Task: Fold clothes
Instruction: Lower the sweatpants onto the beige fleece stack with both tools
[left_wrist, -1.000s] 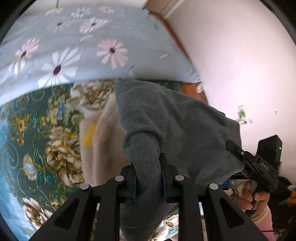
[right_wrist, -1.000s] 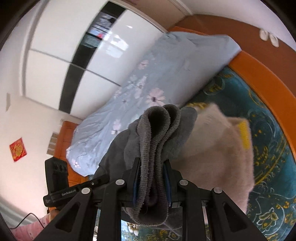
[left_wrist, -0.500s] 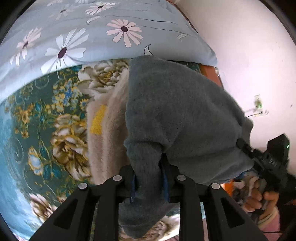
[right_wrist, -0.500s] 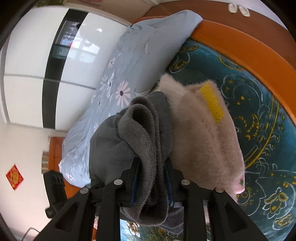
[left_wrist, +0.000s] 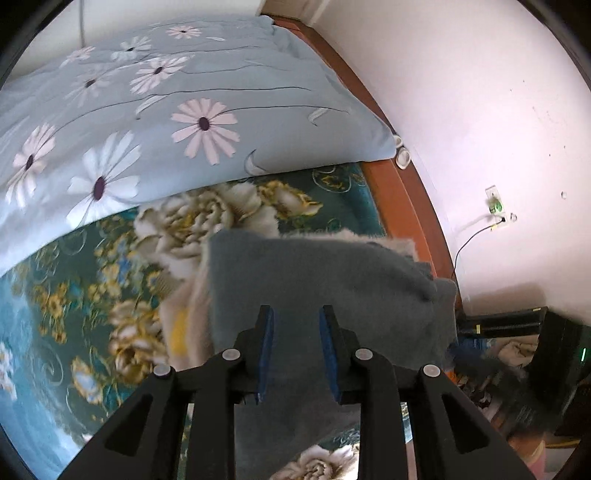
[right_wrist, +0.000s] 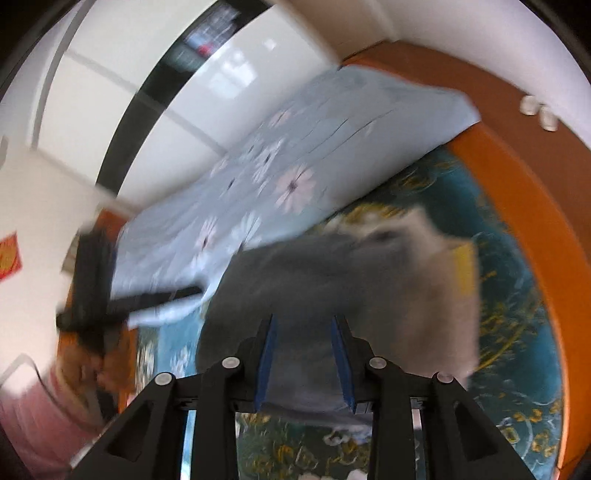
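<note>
Grey garment (left_wrist: 317, 280) atop beige garment (right_wrist: 424, 280), beside the bed's orange edge (left_wrist: 402, 195).

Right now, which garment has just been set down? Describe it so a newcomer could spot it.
On the teal floral bedspread, below the blue daisy quilt, lies a small stack. The grey garment is the top layer, smooth and dark over a fluffy beige garment with a yellow patch.

The folded garment (left_wrist: 317, 280) was plain grey; the garment beneath it (right_wrist: 424, 280) was beige with a yellow patch (right_wrist: 466, 269). The bed cover (left_wrist: 74, 295) was teal with cream and gold flowers and gold scrolls. The quilt (left_wrist: 166, 110) was pale blue with white and pink daisies. The bed frame (left_wrist: 402, 195) was orange-brown, the wall (left_wrist: 498, 92) pinkish white. The fingers (left_wrist: 266, 343) were black with blue pads.
</note>
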